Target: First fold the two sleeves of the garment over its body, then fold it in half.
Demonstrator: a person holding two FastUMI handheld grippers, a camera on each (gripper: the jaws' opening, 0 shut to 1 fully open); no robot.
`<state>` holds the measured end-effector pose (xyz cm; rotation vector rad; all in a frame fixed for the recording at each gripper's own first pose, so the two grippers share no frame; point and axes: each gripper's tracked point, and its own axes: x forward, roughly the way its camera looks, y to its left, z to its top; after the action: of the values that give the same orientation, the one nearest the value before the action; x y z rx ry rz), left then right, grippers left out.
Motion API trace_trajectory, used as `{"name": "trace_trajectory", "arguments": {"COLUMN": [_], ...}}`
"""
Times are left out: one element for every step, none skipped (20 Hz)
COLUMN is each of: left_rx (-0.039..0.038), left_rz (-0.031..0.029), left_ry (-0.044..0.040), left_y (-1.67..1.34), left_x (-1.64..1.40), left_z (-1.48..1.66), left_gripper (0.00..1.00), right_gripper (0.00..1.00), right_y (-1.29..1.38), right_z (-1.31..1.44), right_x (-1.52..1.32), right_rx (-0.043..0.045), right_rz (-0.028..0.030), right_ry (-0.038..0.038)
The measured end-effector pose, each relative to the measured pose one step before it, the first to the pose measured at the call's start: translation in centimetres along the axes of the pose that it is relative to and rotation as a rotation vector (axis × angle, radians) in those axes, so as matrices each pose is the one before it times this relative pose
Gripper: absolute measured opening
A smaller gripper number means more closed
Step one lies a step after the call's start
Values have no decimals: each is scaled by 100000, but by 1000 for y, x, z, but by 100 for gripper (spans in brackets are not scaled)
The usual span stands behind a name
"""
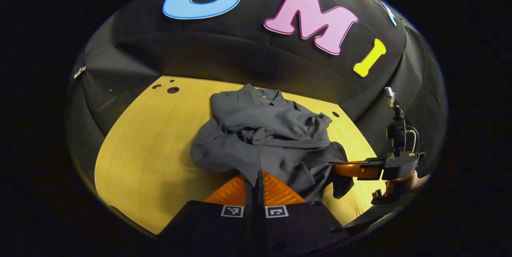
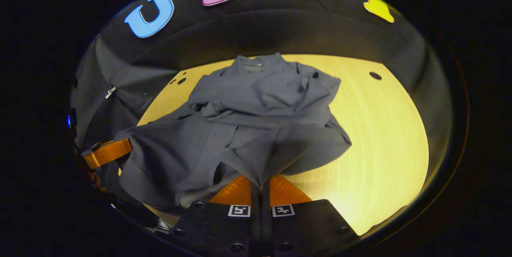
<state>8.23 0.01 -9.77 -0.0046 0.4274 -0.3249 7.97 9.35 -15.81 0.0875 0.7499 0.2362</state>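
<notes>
Both tongs, left (image 1: 259, 177) and right (image 2: 262, 185), clamp the near hem of the grey garment (image 1: 264, 137) (sleeves folded over body) on the counter (image 1: 144, 157).

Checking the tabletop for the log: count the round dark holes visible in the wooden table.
4 in the left gripper view: three clustered at the table's far left corner, one at the far right beside the grey garment. The garment may hide more.
</notes>
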Motion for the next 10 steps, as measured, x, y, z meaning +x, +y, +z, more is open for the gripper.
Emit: {"name": "trace_trajectory", "arguments": {"left_rx": [140,101,274,427,581,231,-220,-385,25,401], "left_rz": [8,-121,-293,-206,-102,-77,-280,-468,25,179], "left_ry": [-1381,-1473,-1686,-1428,-1715,-1742,-1469,-1509,-1345,-1550], "left_y": [-12,-113,-80,-108,54,43,-164,-54,-29,119], "left_x": [325,228,402,420,477,625,735,854,931,1004], "left_z": [744,893,1070,973,1041,1174,1076,1306,1227,1197], "left_gripper": [6,6,6,6,6,6,6,6,6,6], "right_gripper": [5,5,5,5,5,5,5,5,5,5], "right_y": [-388,-254,-294,-135,-290,-247,-428,-408,-248,-388], "right_z": [1070,1197,1233,1269,1183,1261,1224,1303,1016,1207], "right_x": [479,494,398,338,314,389,516,483,526,640], "right_rx": [-1369,-807,-451,-125,318,905,1308,1535,1584,1507], "right_rz": [-319,-219,-402,-248,-499,-225,-228,-260,-340,-379], "right_ry": [-2064,-2392,-2218,-2055,-2099,-1998,-1785,-1893,-1497,-1531]}}
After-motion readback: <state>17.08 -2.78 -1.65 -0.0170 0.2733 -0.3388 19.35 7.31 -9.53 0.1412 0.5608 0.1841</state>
